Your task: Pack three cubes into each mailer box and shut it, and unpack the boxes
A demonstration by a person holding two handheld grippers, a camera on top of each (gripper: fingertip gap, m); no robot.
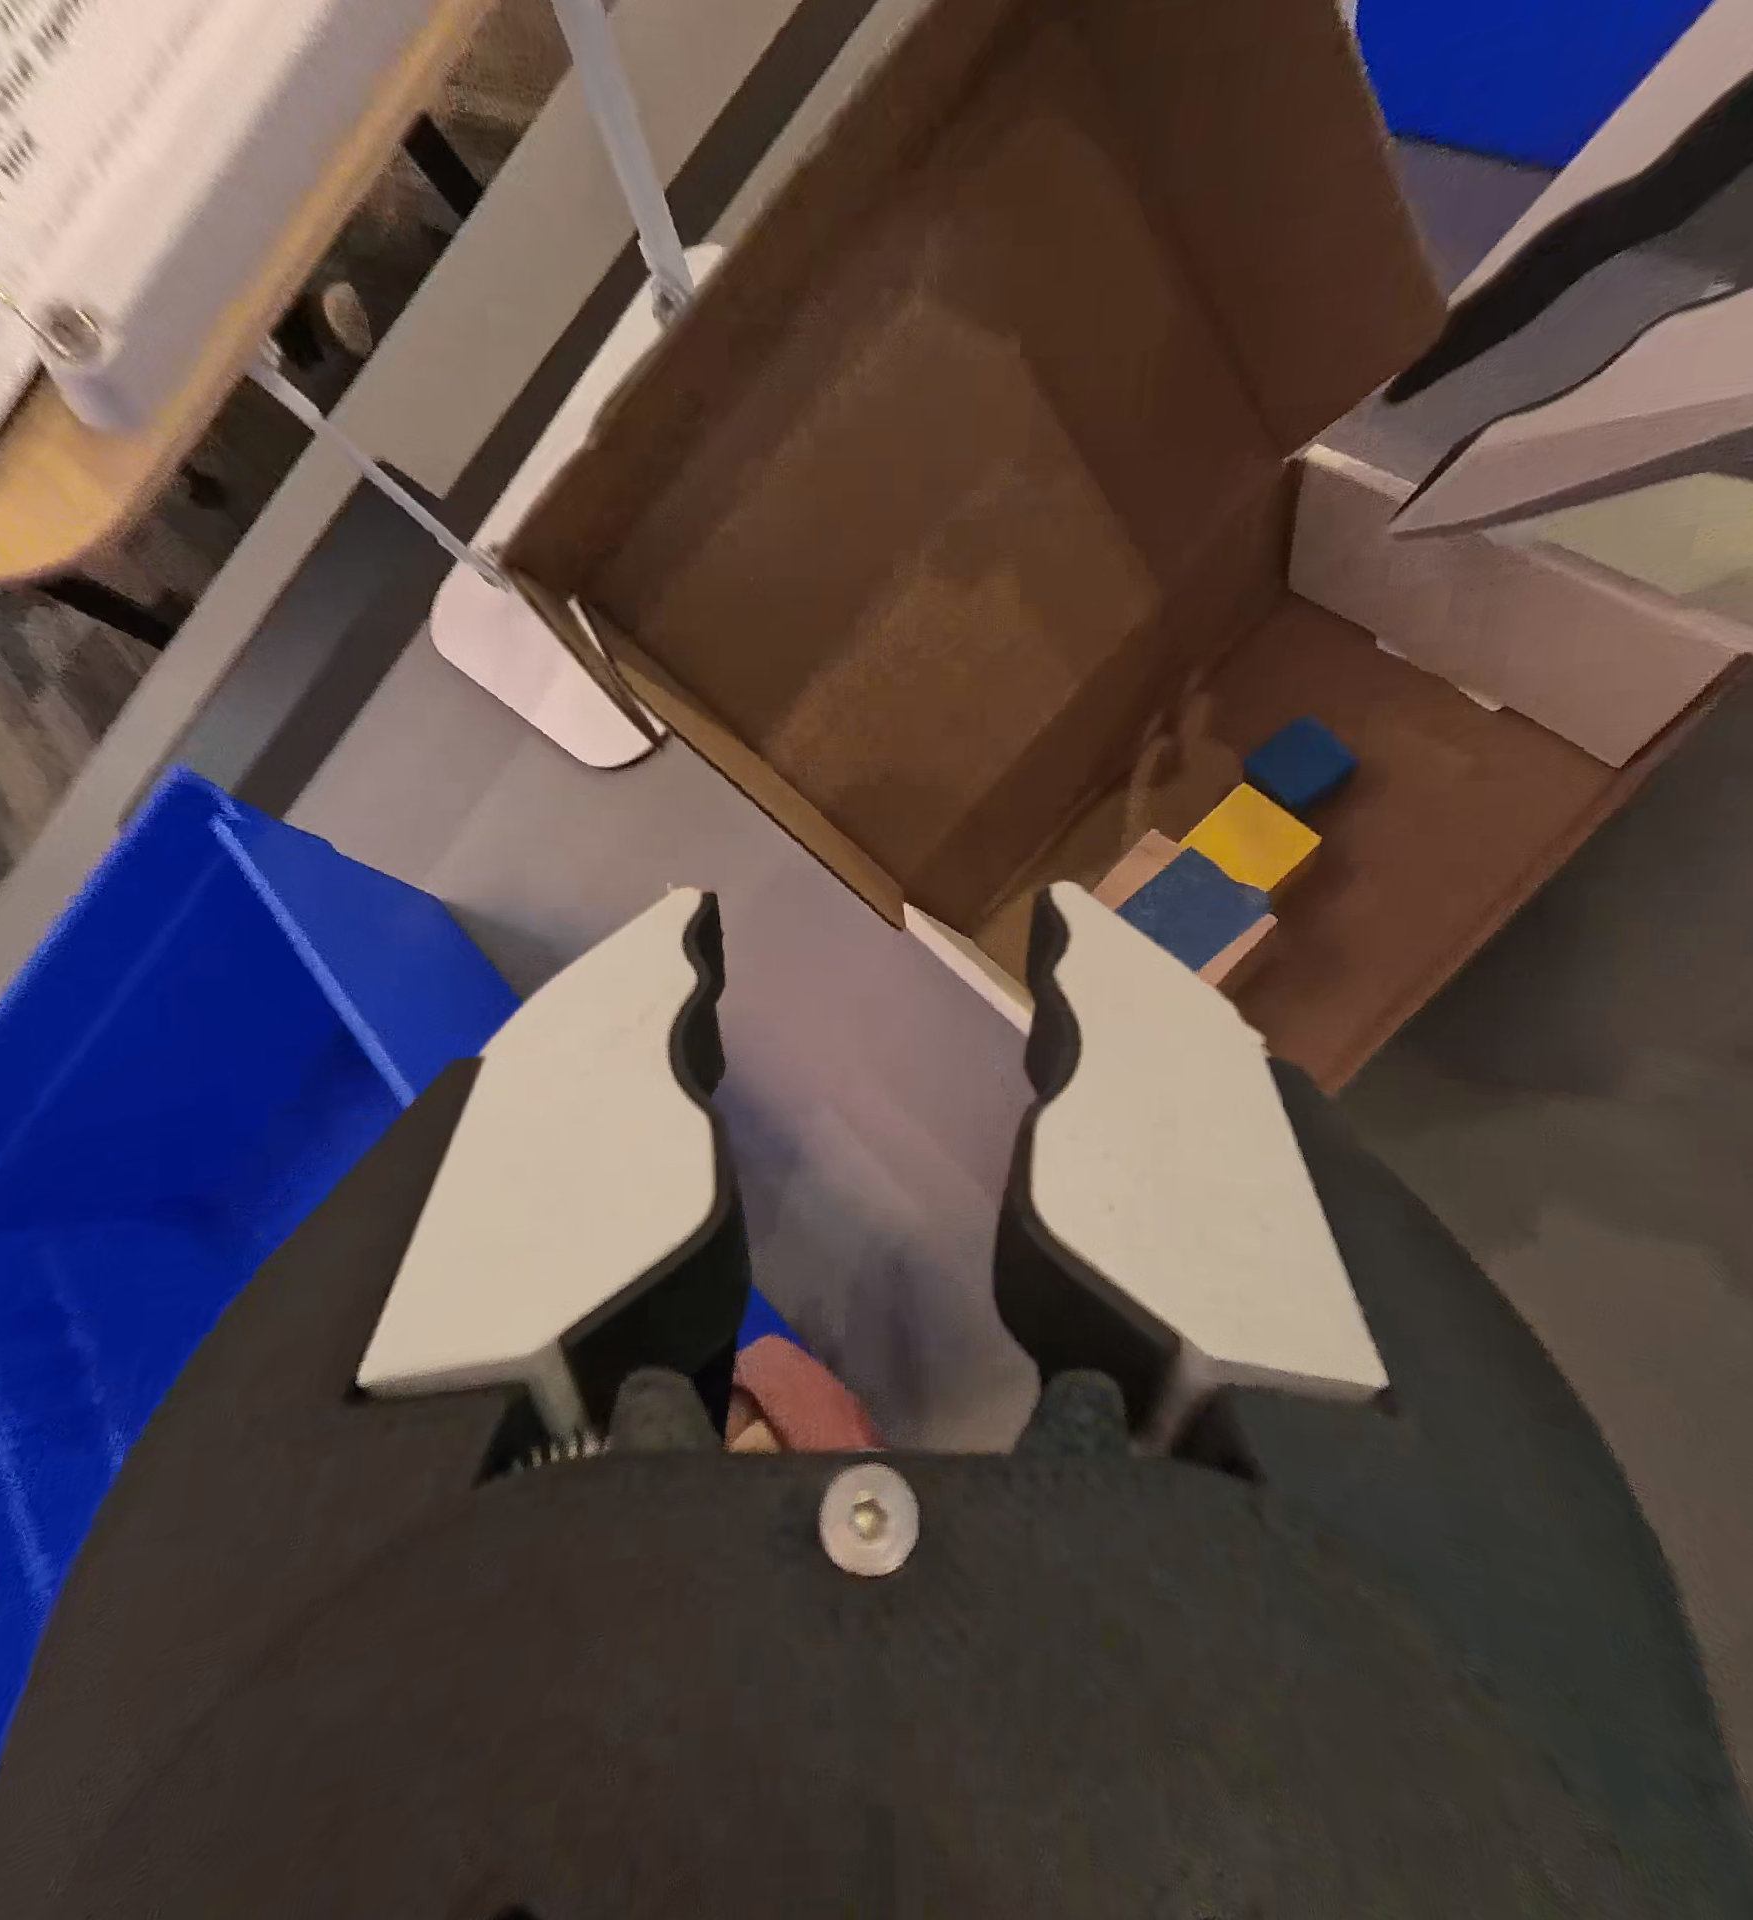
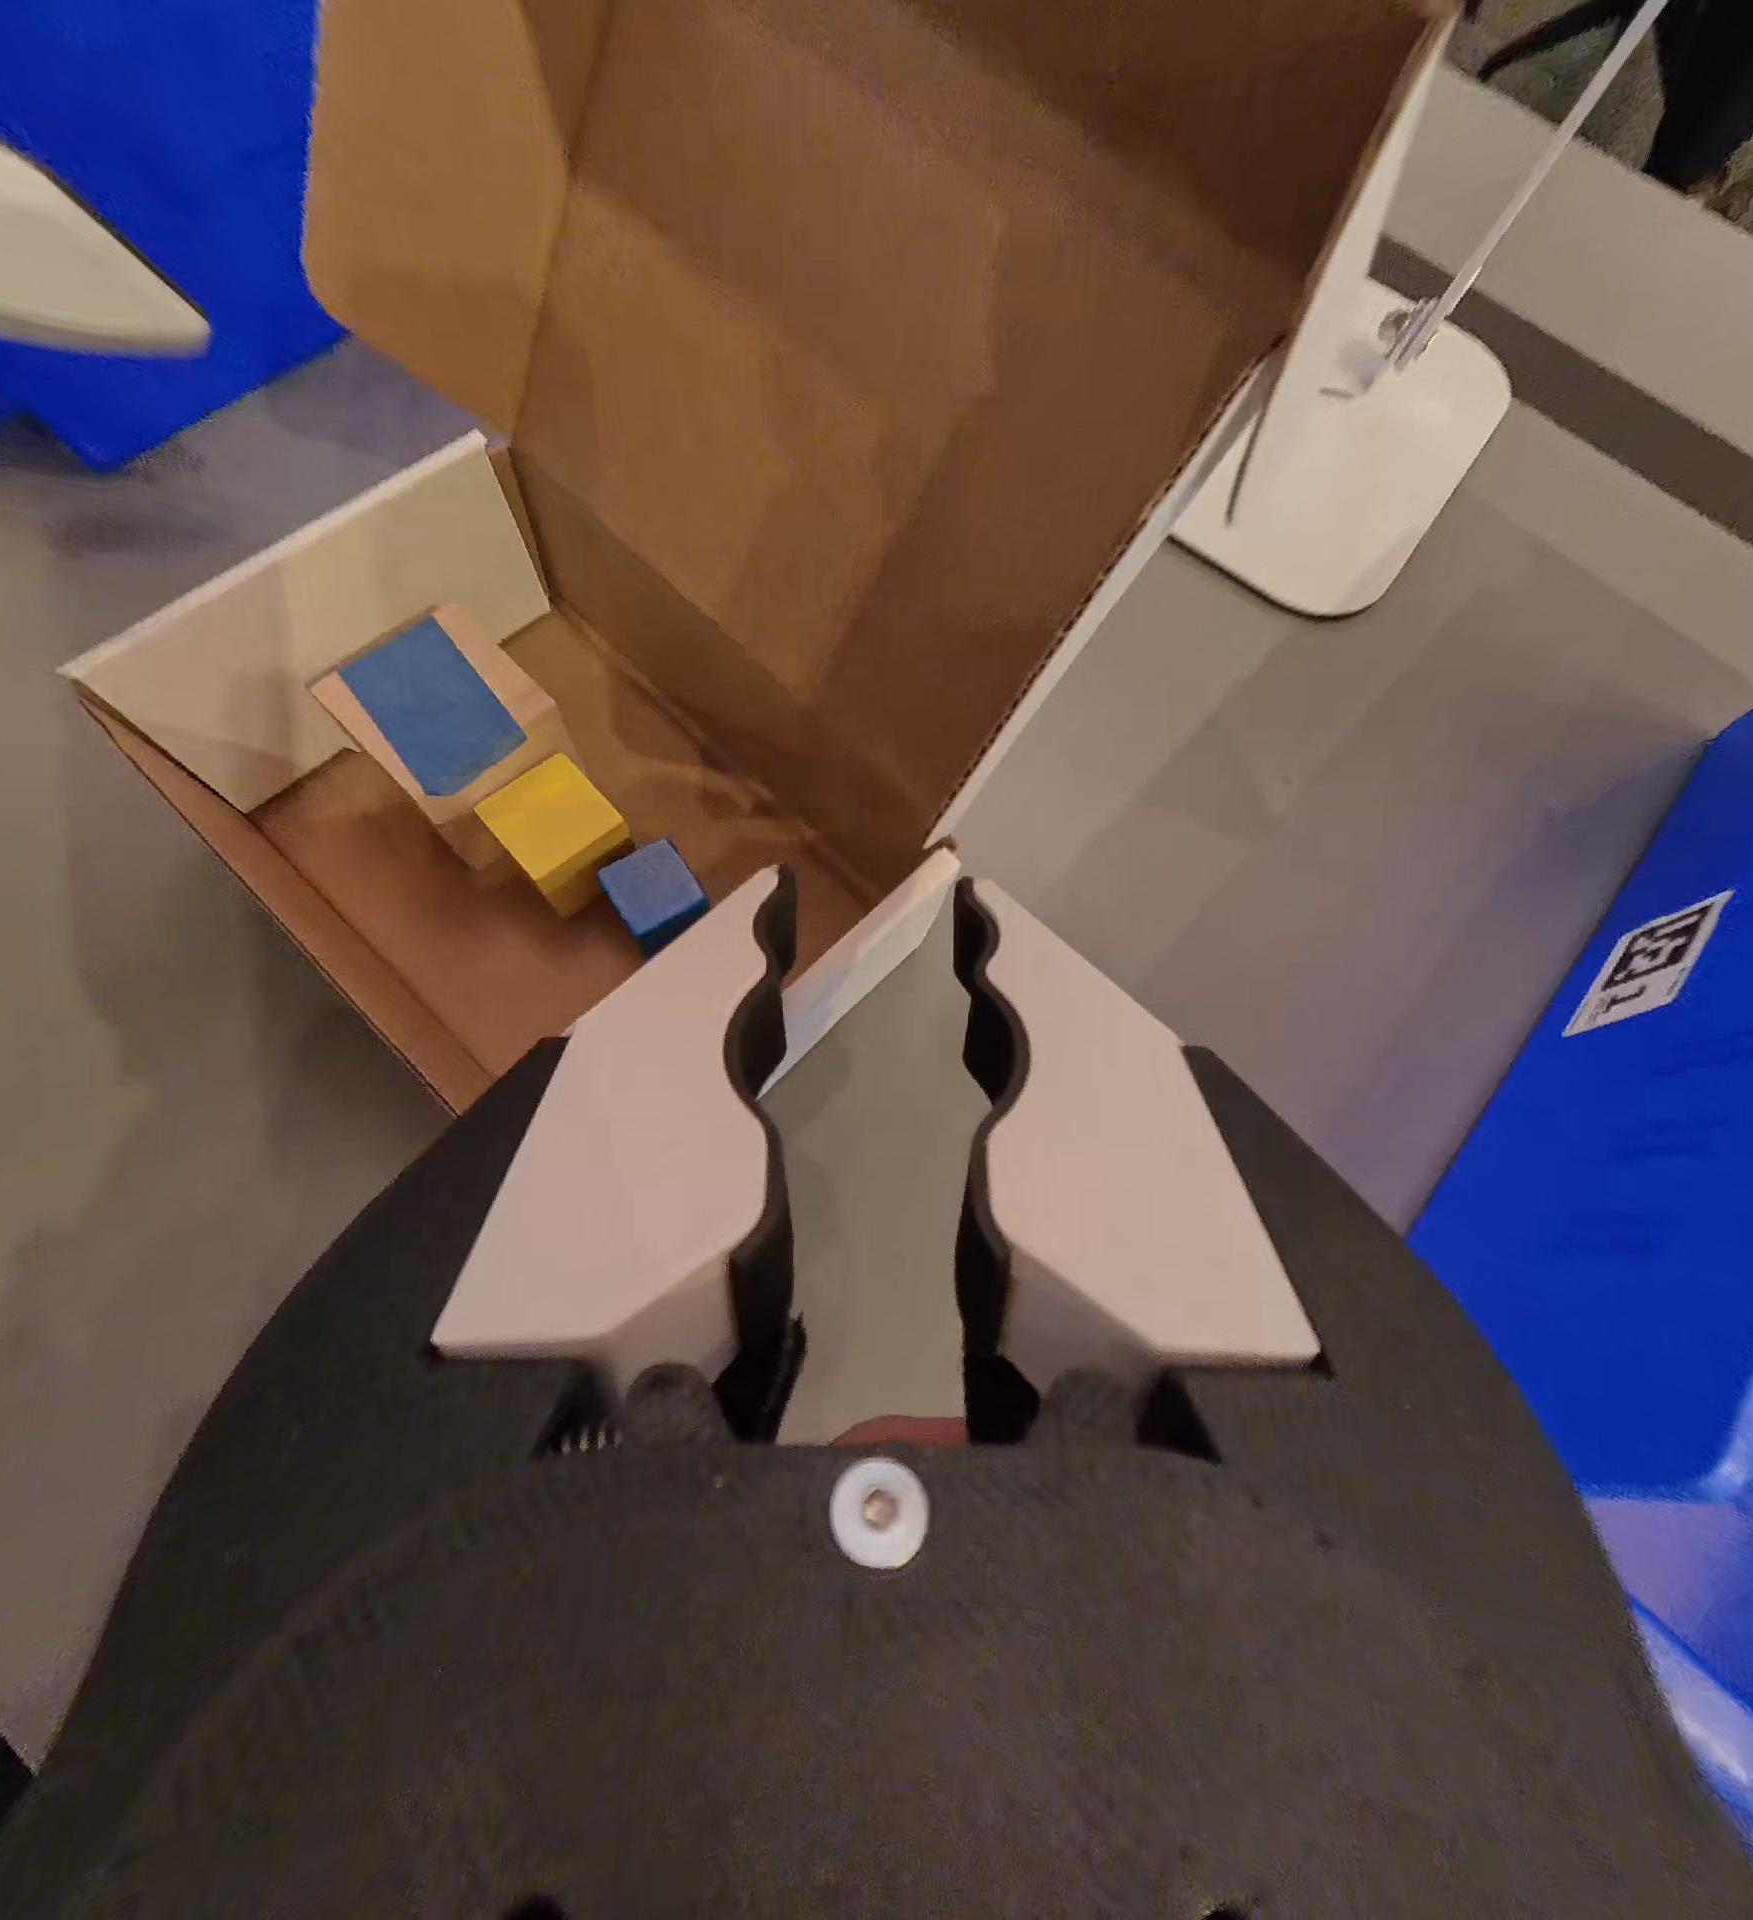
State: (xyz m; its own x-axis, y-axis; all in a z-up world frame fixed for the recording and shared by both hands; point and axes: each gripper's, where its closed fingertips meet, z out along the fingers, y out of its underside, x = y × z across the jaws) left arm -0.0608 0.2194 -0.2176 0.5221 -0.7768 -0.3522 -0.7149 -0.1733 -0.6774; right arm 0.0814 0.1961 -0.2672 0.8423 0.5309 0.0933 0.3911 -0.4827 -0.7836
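Observation:
An open mailer box [image 1: 1474,613] stands on the grey table with its lid [image 1: 955,468] raised. Inside lie a small dark blue cube [image 1: 1303,764], a yellow cube [image 1: 1256,847] and a wooden cube with a blue top [image 1: 1199,909], in a touching row. My left gripper [image 1: 877,914] is open and empty, just outside the box's near corner. My right gripper [image 2: 872,888] is open, with the box's near corner wall [image 2: 872,966] between its fingers. The right wrist view shows the same box [image 2: 259,665], lid [image 2: 851,364], blue cube [image 2: 654,894], yellow cube [image 2: 555,826] and wooden cube [image 2: 436,712].
Blue bins stand at the left [image 1: 124,1143] and far right [image 1: 1506,73] of the box; they also show in the right wrist view [image 2: 1682,1143] [image 2: 124,156]. A white stand base [image 2: 1350,478] sits behind the lid. The table edge [image 1: 332,520] runs close behind.

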